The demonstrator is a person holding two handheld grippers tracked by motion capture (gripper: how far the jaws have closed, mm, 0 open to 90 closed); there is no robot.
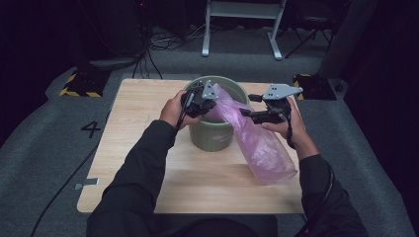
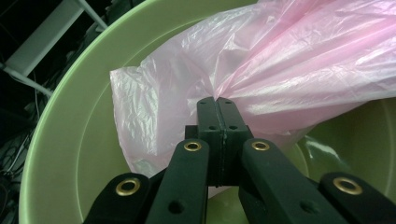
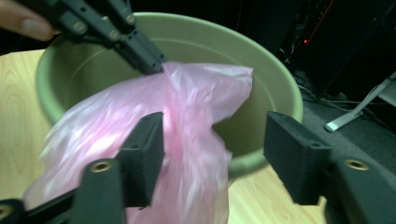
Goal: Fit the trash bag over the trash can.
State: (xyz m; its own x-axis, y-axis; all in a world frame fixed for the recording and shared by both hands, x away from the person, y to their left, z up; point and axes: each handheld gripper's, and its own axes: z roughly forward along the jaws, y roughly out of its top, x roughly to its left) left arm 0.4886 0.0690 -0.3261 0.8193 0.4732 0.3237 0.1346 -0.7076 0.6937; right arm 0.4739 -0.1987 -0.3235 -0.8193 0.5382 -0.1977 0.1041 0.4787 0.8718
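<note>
Pink bag [image 1: 257, 138]: draped from green bin [image 1: 212, 136] onto worktop [image 1: 148, 163]. Left tool [image 1: 210, 103]: clamped on bag's edge at the bin's mouth. Right tool [image 1: 245, 105]: jaws spread, nothing gripped.

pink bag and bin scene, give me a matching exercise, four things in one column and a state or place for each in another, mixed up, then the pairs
Things:
1. left gripper
2. right gripper
3. pink plastic bag
4. green bin

States or places:
A. stands upright on the wooden table
B. jaws apart, nothing pinched between the pads
C. draped over the bin's rim, with its far end lying on the table
D. jaws closed on a gathered fold of the bag above the bin's mouth

Pairs: 1-D, 2-B, 3-C, 4-A
</note>
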